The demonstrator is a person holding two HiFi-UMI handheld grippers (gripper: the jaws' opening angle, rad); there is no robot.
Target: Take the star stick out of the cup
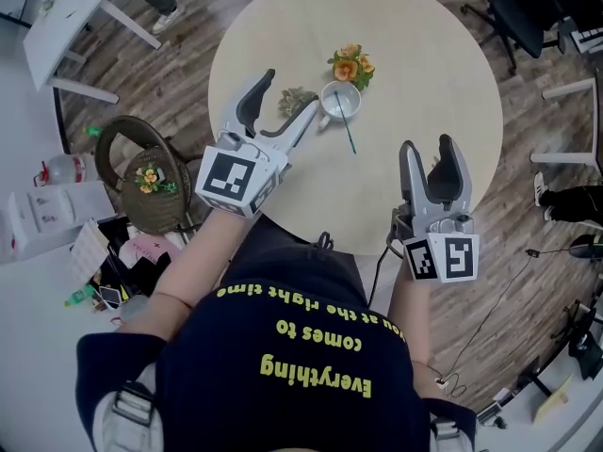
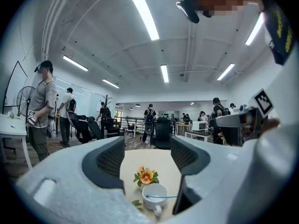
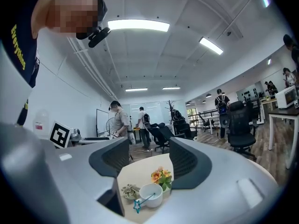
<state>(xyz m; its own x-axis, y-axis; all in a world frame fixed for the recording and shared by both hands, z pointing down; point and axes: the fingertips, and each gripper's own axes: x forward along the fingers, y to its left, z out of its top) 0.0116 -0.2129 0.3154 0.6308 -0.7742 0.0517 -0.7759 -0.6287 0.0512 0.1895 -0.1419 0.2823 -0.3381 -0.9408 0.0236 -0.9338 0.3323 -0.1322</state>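
A white cup (image 1: pixel 339 100) stands on the round beige table (image 1: pixel 424 73). A teal star stick (image 1: pixel 347 128) leans in it, its star end (image 3: pixel 137 206) hanging over the rim on my side. My left gripper (image 1: pixel 283 104) is open just left of the cup, close to its handle, holding nothing. In its own view the cup (image 2: pixel 154 195) and stick (image 2: pixel 161 196) sit low between the open left gripper (image 2: pixel 147 160) fingers. My right gripper (image 1: pixel 429 163) is open near the table's front edge, apart from the cup (image 3: pixel 152 194), which shows ahead of the right gripper (image 3: pixel 148 160).
Orange flowers (image 1: pixel 351 64) stand just behind the cup and a small succulent (image 1: pixel 295 99) lies to its left. A wicker chair (image 1: pixel 141 172) stands left of the table, with clutter on the floor beside it. Office chairs (image 1: pixel 528 8) and several people (image 2: pixel 42 106) are farther off.
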